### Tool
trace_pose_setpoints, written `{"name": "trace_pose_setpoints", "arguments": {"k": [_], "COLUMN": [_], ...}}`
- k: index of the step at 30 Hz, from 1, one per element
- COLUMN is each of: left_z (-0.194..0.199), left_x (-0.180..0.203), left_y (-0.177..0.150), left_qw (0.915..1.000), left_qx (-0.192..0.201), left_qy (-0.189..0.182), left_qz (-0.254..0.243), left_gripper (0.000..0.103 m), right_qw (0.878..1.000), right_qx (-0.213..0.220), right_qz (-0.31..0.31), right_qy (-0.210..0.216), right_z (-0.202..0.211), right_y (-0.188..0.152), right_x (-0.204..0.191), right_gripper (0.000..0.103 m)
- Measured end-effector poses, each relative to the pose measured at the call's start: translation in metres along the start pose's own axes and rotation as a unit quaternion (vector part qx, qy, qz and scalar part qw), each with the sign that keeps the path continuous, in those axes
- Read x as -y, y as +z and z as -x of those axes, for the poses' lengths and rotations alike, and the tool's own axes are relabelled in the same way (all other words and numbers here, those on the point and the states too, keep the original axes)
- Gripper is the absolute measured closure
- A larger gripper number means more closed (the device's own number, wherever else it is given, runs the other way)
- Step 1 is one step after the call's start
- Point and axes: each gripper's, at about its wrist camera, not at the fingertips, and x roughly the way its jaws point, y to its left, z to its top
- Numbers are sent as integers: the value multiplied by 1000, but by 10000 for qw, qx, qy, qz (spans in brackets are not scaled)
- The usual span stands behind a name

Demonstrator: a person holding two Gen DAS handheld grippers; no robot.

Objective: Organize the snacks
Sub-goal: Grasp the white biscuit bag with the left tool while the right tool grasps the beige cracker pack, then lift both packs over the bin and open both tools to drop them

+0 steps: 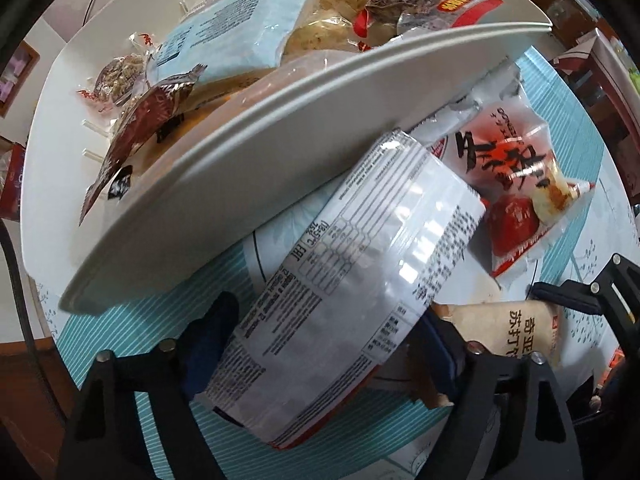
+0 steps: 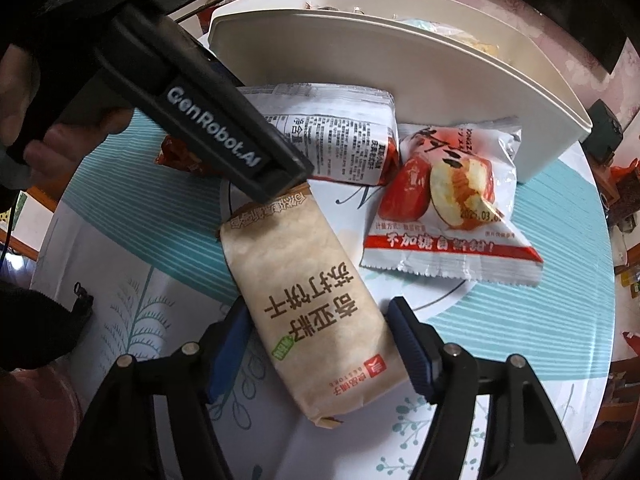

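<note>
My left gripper (image 1: 320,340) is shut on a silver snack packet (image 1: 352,280) with printed tables, held just in front of the white storage bin (image 1: 280,132). The same packet (image 2: 336,136) lies beyond the left gripper's black body (image 2: 208,112) in the right wrist view. My right gripper (image 2: 320,344) is open, its blue pads either side of a beige cracker packet (image 2: 312,308) lying on the table. A red-and-white date snack packet (image 2: 444,208) lies to the right, also in the left view (image 1: 516,184). The bin holds several snacks, including a light blue packet (image 1: 240,28).
The round table has a teal striped cloth (image 2: 540,320) with leaf prints. A small red-brown wrapper (image 2: 176,156) lies under the left gripper. The bin's wall (image 2: 400,80) stands at the far side of the table. Furniture and clutter surround the table edge.
</note>
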Motion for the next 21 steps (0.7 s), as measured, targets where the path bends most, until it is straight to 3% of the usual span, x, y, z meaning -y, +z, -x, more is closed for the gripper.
{"name": "trace_pose_setpoints", "arguments": {"k": [7, 21], "left_z": [3, 30], "left_x": [-2, -19], "left_y": [-12, -53], "left_qw": [9999, 9985], "left_qx": [-103, -457], "left_qy": [-43, -71], "left_qz": [50, 280], "left_gripper": [36, 40], "right_qw": [9998, 9997], "right_qx": [-146, 180], "right_qz": [-72, -53], "right_qy": [84, -131], "right_z": [0, 45], "right_y": [7, 16], "right_x": [2, 6], "right_gripper": [34, 34]}}
